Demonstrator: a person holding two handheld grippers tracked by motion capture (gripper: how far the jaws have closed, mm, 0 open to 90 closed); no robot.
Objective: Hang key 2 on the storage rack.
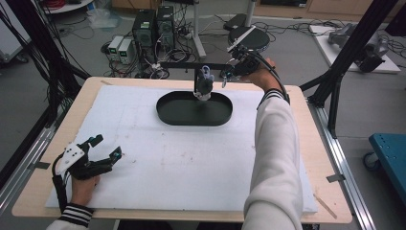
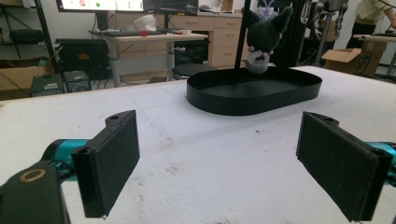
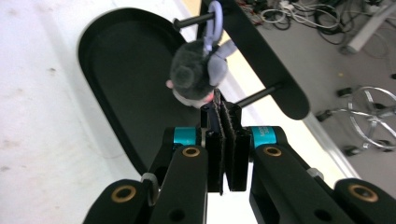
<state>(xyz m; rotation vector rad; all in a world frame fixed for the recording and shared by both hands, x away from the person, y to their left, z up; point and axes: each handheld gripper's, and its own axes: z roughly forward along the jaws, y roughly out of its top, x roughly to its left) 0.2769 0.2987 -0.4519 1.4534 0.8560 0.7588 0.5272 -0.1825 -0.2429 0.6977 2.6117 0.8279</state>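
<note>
plush toy (image 3: 196, 77) dangling from hook over black tray (image 1: 167, 112), right gripper (image 3: 224, 109) clenched empty at its 6 o'clock, left gripper (image 1: 106, 147) released.

Both grippers are mostly black with teal collars and brass-coloured rivets on the linkage arms. The left gripper (image 1: 103, 148) has a white plate on top and flat black padded fingers (image 2: 112, 158). The right gripper (image 1: 229, 73) trails black cables. The person's wearing a white sleeve (image 1: 275, 153) with dark-striped cuffs.
</note>
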